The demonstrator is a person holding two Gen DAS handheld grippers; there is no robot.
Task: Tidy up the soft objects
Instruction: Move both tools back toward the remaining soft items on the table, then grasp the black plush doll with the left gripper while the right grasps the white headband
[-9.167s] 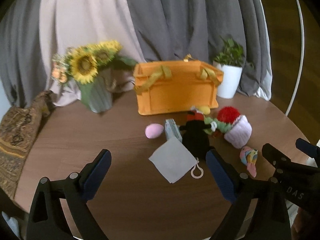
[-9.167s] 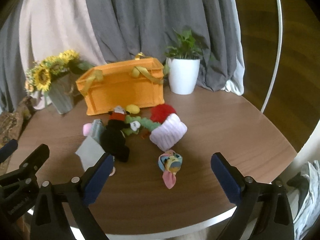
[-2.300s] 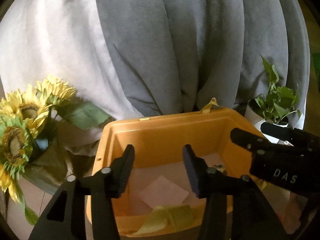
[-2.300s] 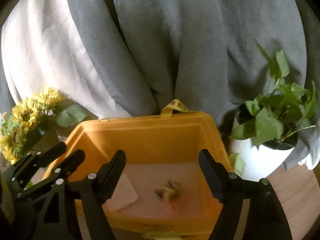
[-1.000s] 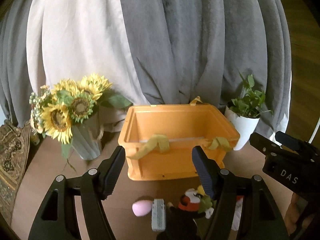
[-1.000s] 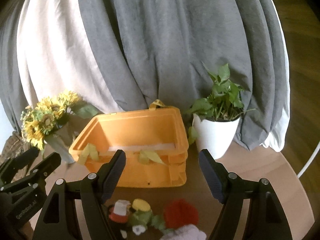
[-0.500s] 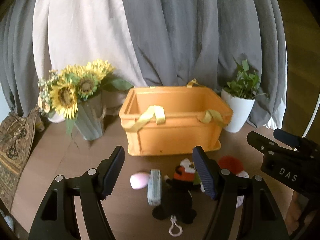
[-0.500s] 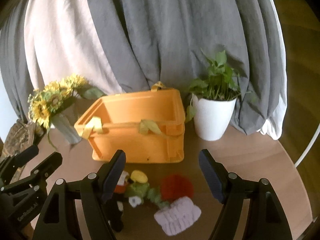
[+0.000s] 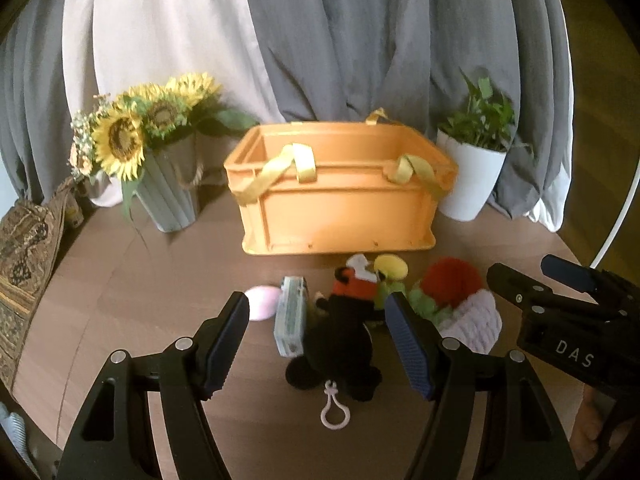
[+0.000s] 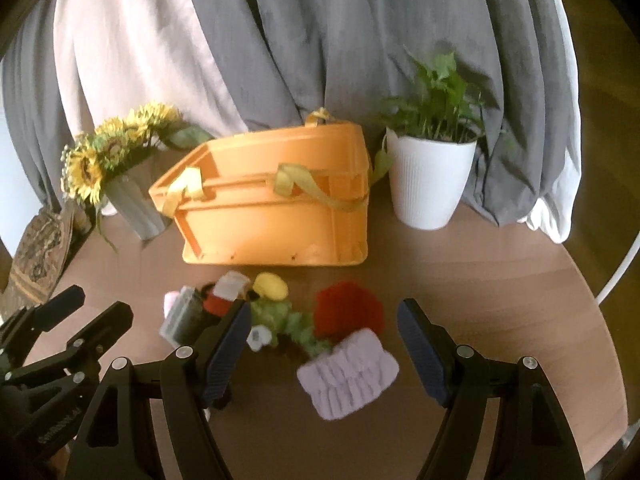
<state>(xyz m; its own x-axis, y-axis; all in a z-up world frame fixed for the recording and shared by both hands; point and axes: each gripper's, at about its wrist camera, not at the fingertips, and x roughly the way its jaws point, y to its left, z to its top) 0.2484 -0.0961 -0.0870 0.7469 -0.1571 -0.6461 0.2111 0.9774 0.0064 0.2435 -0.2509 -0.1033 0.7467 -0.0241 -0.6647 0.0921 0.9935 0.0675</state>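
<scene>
An orange crate point(image 9: 340, 192) with yellow straps stands at the back of the round wooden table; it also shows in the right wrist view point(image 10: 276, 212). In front of it lie soft objects: a black plush with a clip point(image 9: 340, 344), a pink egg shape point(image 9: 262, 308), a grey pouch point(image 9: 291, 320), a green and yellow plush point(image 10: 280, 316), a red pompom point(image 10: 346, 314) and a lilac knit piece point(image 10: 348, 374). My left gripper point(image 9: 320, 344) is open and empty above the black plush. My right gripper point(image 10: 324, 348) is open and empty above the lilac piece.
A vase of sunflowers point(image 9: 160, 160) stands left of the crate and a white potted plant point(image 10: 430, 168) stands right of it. Grey and white curtains hang behind. A patterned cushion point(image 9: 24, 264) lies at the far left. The table edge point(image 10: 592, 380) curves on the right.
Both grippers have pulled back from above the crate and dropped toward the toys in front of it. The grey cloth and the small colourful toy lay in the crate 2.3 s ago.
</scene>
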